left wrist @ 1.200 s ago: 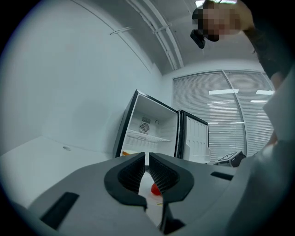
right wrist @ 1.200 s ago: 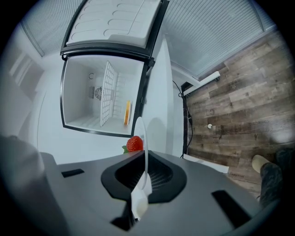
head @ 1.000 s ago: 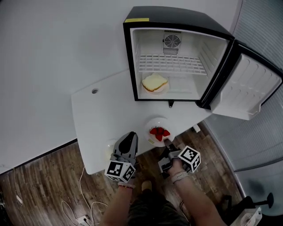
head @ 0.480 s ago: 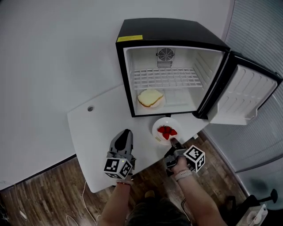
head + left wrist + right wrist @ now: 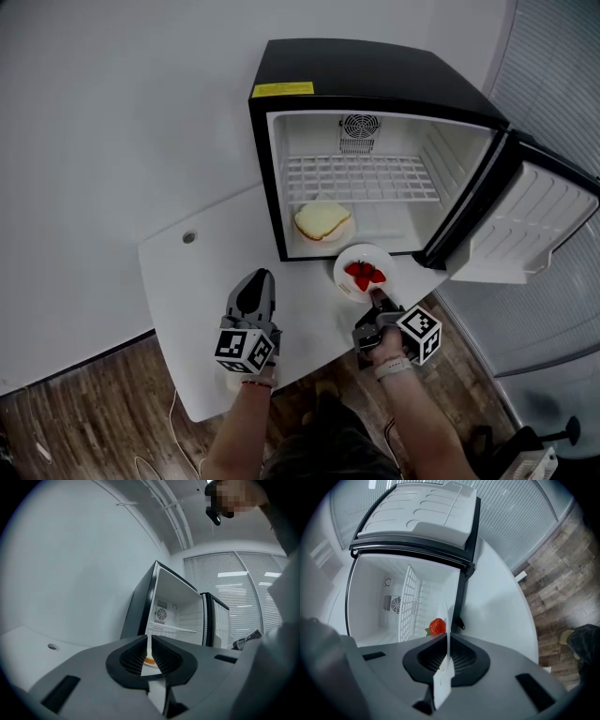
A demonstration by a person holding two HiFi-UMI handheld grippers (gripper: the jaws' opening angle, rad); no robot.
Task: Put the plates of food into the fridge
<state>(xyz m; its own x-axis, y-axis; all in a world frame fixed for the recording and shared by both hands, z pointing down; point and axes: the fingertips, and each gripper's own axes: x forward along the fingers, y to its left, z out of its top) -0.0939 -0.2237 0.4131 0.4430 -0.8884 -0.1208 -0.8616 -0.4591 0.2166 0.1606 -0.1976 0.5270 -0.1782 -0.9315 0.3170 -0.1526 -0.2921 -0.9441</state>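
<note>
White table (image 5: 187, 281) on wood floor (image 5: 75, 412); open mini fridge (image 5: 375, 75) holds sandwich plate (image 5: 323, 223). Right hand-held gripper (image 5: 375, 297) clamps strawberry plate (image 5: 352, 259) rim at fridge mouth. Left hand-held gripper (image 5: 256, 279) closed, empty, over table.

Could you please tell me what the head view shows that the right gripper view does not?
Only the head view: the sandwich on the fridge floor, the left gripper above the table, and the yellow label on the fridge top. Only the right gripper view: the jaws of the right gripper shut on the rim of the strawberry plate, seen edge-on. Both: the open fridge, its wire shelf, fan and door, and the strawberries.
</note>
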